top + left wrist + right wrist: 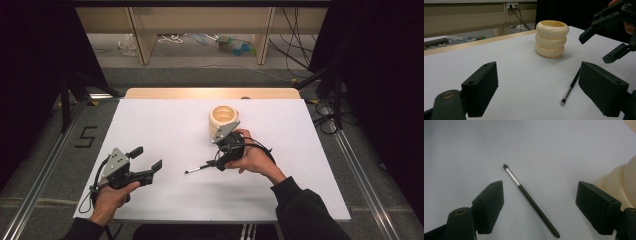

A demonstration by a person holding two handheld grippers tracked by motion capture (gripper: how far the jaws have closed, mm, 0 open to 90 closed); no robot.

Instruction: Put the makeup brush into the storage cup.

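Note:
A thin black makeup brush (200,168) with a silver ferrule lies flat on the white table (165,125). A cream ribbed holder (223,119), like three stacked rings, stands upright behind it. My right gripper (220,159) hovers over the brush's handle end, open; in the right gripper view the brush (530,200) lies between the wide-apart jaws of the right gripper (541,207), with the holder (621,182) at the right edge. My left gripper (147,158) is open and empty at the front left. From it I see the brush (571,86), the holder (552,38) and the right gripper (596,50).
The table's wooden far edge (210,93) shows beyond the white top. Cables (325,120) and dark stands lie on the floor to the right, and shelving legs (142,40) stand behind. The number 5 (86,136) is marked on the floor at the left.

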